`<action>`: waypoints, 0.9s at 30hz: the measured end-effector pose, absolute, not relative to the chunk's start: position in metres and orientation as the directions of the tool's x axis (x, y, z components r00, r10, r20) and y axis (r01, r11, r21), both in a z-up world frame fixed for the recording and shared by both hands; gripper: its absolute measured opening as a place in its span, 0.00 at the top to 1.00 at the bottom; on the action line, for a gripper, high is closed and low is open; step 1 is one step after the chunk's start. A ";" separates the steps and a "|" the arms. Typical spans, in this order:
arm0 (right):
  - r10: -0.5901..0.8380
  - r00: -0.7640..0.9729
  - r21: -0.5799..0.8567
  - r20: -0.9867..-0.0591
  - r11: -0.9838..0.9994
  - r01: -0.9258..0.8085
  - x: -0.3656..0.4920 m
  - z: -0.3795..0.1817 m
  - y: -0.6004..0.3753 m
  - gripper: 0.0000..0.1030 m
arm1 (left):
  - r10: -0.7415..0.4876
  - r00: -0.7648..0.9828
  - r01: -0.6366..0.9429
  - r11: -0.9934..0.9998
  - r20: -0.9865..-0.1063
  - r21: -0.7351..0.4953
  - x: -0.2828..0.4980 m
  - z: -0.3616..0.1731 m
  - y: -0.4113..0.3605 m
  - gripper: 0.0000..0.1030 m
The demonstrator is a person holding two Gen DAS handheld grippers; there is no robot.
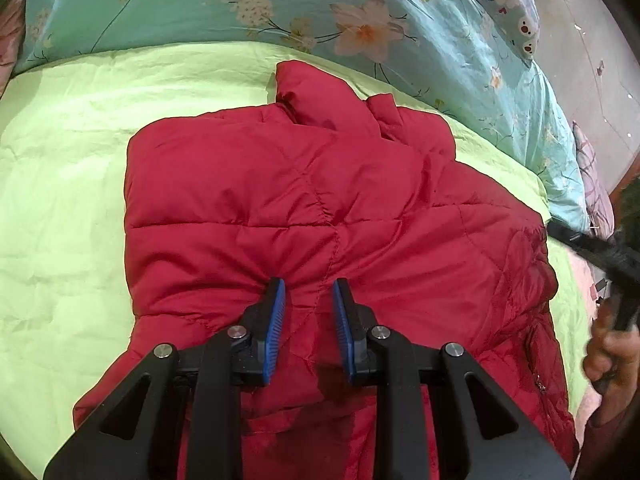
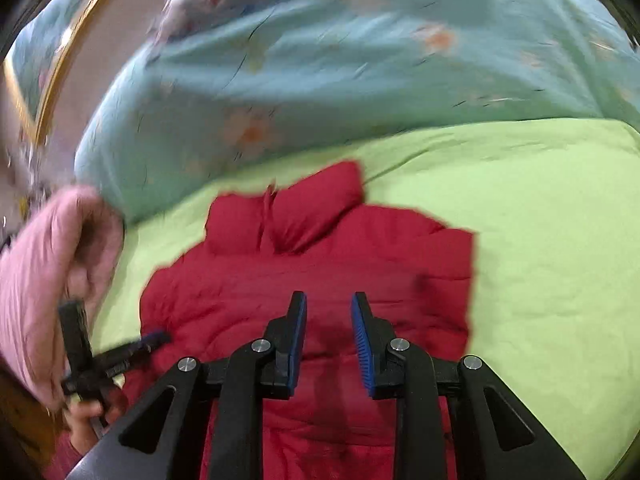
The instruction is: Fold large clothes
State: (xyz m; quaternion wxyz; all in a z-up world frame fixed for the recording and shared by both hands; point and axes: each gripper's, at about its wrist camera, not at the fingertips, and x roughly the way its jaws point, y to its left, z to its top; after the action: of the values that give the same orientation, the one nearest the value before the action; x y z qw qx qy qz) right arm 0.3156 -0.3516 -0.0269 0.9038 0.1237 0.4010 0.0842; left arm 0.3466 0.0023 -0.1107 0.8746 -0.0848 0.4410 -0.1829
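A lime-green sheet [image 1: 60, 200] is spread across the bed, bordered along the top of the frame by a teal floral quilt [image 1: 248, 4]. A red quilted jacket [image 1: 304, 200] is laid flat at the centre of the sheet, its collar toward the quilt. The left gripper [image 1: 309, 284] is pressed down on the jacket's lower middle, its jaws parted with puckered fabric between them but not pinched. The right gripper [image 2: 329, 300] is held over the jacket, blurred, its jaws released and nothing gripped.
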 end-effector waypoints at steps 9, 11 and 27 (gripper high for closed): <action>0.193 0.572 0.224 -0.797 0.974 -0.017 0.344 -0.098 -0.354 0.82 | -0.412 0.526 0.221 0.911 -0.744 -0.348 0.353 -0.130 0.013 0.86; 0.189 0.579 0.216 -0.793 0.976 -0.023 0.344 -0.100 -0.352 0.82 | -0.431 0.516 0.197 0.901 -0.740 -0.387 0.357 -0.135 0.023 0.94; 0.174 0.642 0.209 -0.746 0.978 -0.023 0.303 -0.068 -0.333 0.75 | -0.348 0.522 0.197 0.937 -0.779 -0.287 0.354 -0.128 0.012 0.97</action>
State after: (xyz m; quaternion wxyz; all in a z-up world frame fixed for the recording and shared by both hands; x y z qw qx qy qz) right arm 0.3034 -0.3328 -0.0679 0.9017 0.0905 0.4193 0.0546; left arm 0.3540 0.0117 -0.1283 0.8685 -0.0818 0.4630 -0.1569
